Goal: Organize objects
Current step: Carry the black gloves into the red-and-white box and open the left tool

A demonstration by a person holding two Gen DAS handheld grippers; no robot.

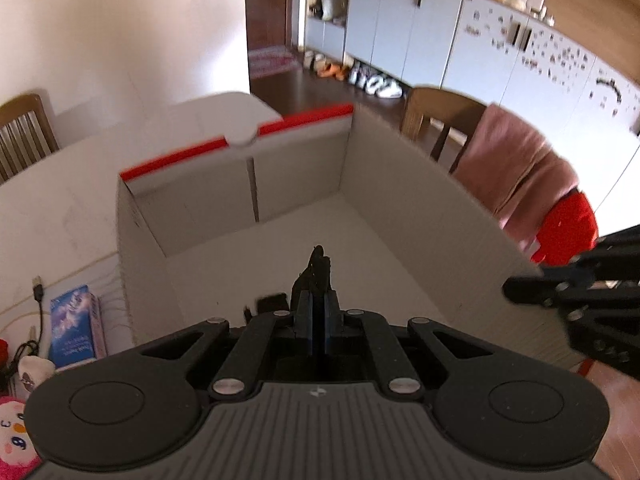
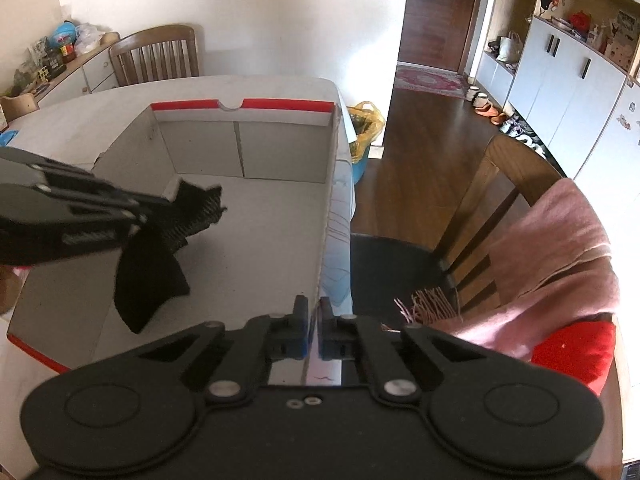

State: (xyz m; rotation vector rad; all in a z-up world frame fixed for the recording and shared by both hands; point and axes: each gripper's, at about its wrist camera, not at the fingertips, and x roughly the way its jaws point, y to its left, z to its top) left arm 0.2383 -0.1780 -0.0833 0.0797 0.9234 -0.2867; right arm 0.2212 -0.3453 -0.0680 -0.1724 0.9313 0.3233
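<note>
A large white cardboard box (image 1: 392,184) with a red rim stands open on the white table. My left gripper (image 1: 319,304) is shut on a black sock (image 1: 316,268) and holds it over the box's inside. In the right wrist view the left gripper (image 2: 152,216) comes in from the left with the black sock (image 2: 152,276) hanging from it above the box floor (image 2: 256,240). My right gripper (image 2: 314,312) is shut on the box's near right wall (image 2: 326,240). It shows at the right edge of the left wrist view (image 1: 516,290).
A blue carton (image 1: 76,320), a USB cable (image 1: 38,292) and a pink plush toy (image 1: 12,436) lie on the table left of the box. A wooden chair (image 2: 500,200) with a pink scarf (image 2: 552,256) stands to the right. Another chair (image 2: 160,54) stands beyond the table.
</note>
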